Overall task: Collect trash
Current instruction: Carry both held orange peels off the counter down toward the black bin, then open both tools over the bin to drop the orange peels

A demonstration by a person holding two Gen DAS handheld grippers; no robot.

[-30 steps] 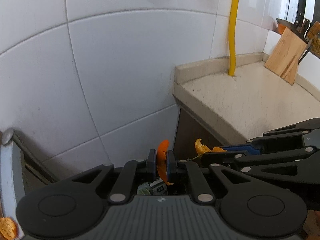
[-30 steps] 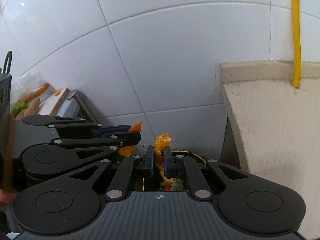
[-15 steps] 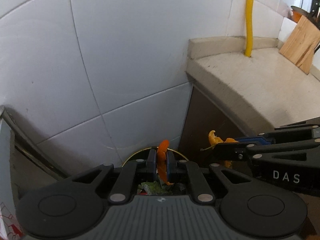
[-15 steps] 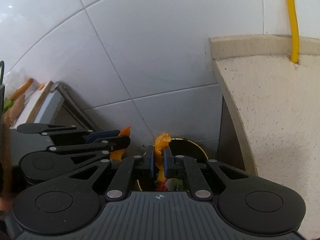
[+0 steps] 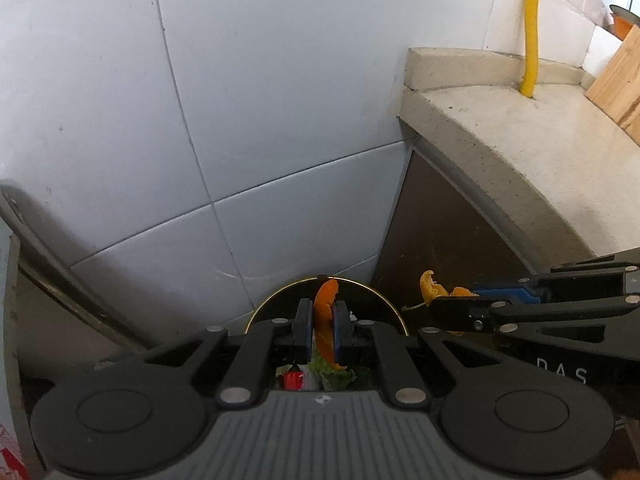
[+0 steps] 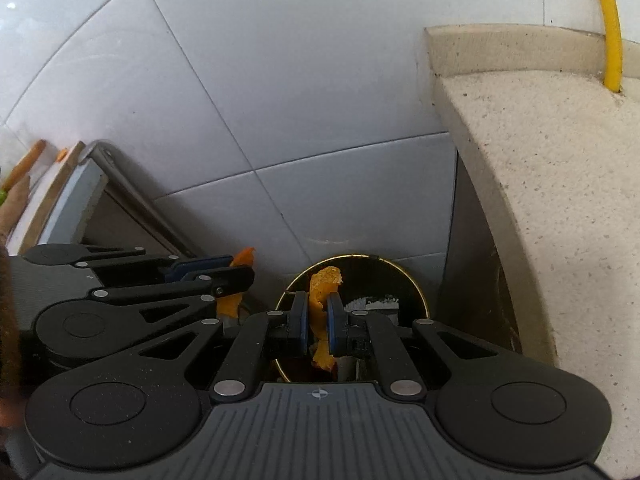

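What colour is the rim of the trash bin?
Gold, on a dark bin; the right wrist view shows it best.

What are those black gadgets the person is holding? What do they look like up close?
Each is a matte black plastic tool. The left tongs and right tongs each end in two small flat pads with blue faces, carried on slotted black link arms pinned with silver rivets. Behind them sit two round black discs and a ribbed grey body bearing a small cross mark. White letters DAS show on the right tool's side. No cables show.

Speckled stone counter (image 5: 516,148) — wooden knife block (image 5: 618,80) stands on it.
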